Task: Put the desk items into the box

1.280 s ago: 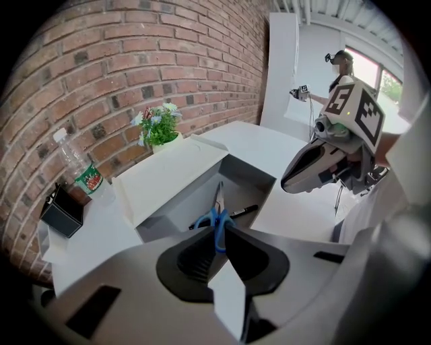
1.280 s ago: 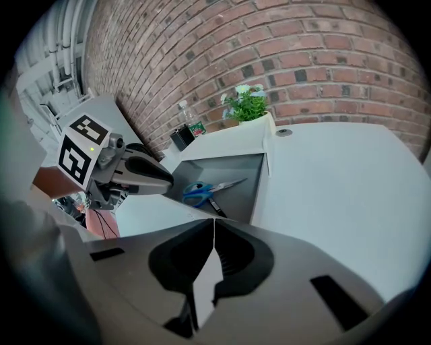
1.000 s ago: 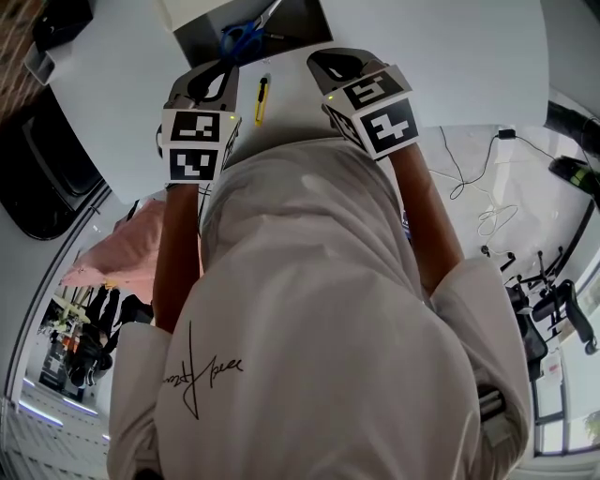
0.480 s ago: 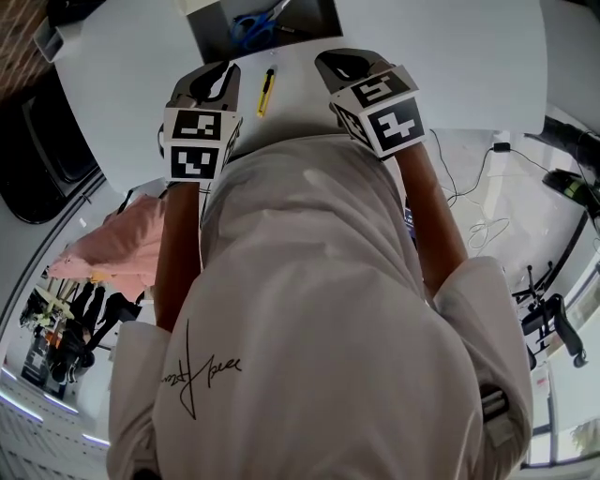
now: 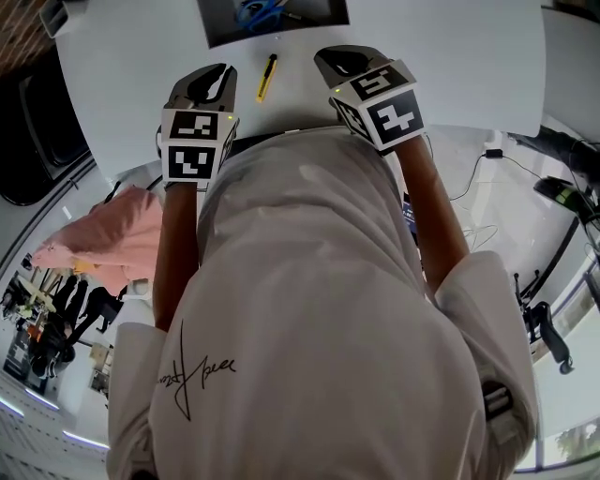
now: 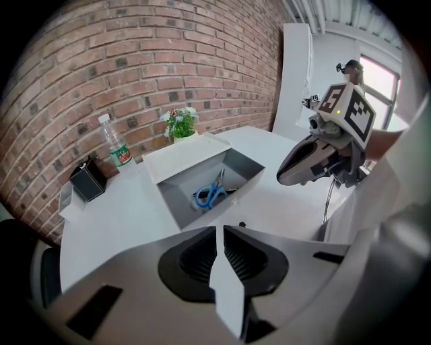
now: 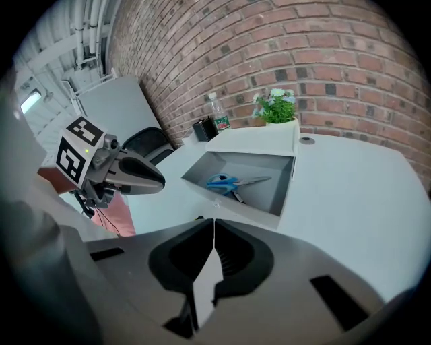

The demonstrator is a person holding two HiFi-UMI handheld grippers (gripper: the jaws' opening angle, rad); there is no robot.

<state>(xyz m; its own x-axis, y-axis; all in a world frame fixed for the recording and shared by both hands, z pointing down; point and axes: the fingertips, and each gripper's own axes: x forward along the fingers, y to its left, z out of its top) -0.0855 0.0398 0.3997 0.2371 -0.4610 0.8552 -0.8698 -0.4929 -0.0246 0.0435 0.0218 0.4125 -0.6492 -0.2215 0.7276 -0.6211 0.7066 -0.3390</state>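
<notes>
Yellow-cased knife (image 5: pixel 267 77) is found lying on the white counter (image 5: pixel 450 66) between the two tongs and just short of the grey box (image 5: pixel 314 17), in which blue scissors (image 5: pixel 253 11) are already lodged. Over the last second only the view has shifted, and nothing has been lifted, so the knife is judged outstanding. Left tongs (image 6: pixel 219 230) and right tongs (image 7: pixel 213 222) are both pressed together with nothing between them.
</notes>
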